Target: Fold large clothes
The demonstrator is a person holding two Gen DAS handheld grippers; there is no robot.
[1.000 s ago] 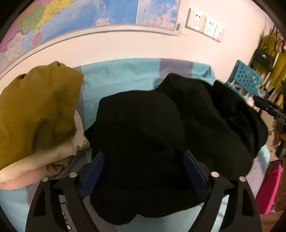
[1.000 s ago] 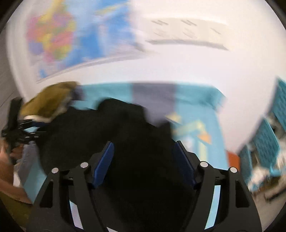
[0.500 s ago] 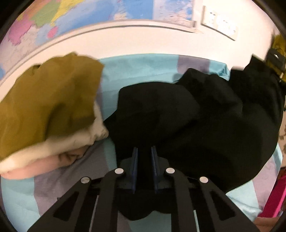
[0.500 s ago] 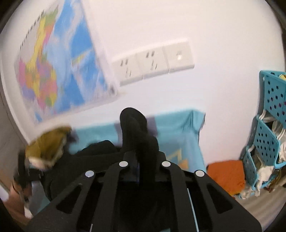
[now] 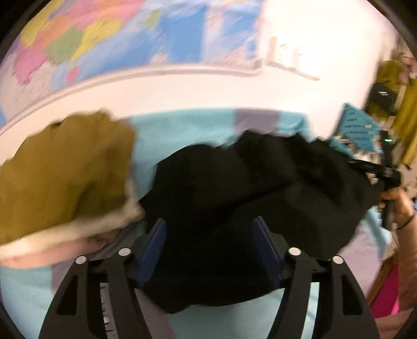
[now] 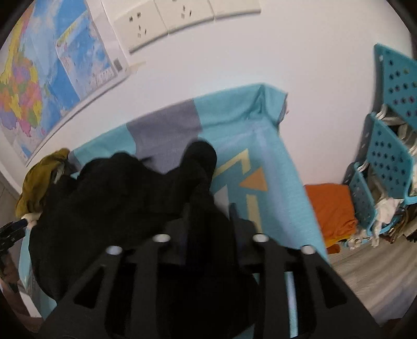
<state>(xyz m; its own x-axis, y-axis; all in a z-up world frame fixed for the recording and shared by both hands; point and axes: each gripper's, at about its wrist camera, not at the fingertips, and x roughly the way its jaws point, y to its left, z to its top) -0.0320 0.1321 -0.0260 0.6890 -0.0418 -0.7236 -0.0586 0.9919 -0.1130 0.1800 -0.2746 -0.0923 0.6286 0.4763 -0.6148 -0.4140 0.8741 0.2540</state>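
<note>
Black garment [image 5: 260,187] bunched on the teal-covered bed [image 6: 273,161], beside a stack of folded clothes [image 5: 62,177]. Best lifted high and spread flat before any fold. Left hand-held gripper [image 5: 211,247] spread wide, straddling the cloth, gripping nothing. Right hand-held gripper [image 6: 208,221] pinched tight on a raised fold.

White wall [image 6: 260,65], colourful map [image 6: 47,73] pinned on it, row of wall sockets [image 6: 179,18], turquoise and grey patterned cover [image 6: 234,125] over the work surface, perforated blue plastic baskets [image 6: 391,156], pale floor [image 6: 378,281], warm indoor light
</note>
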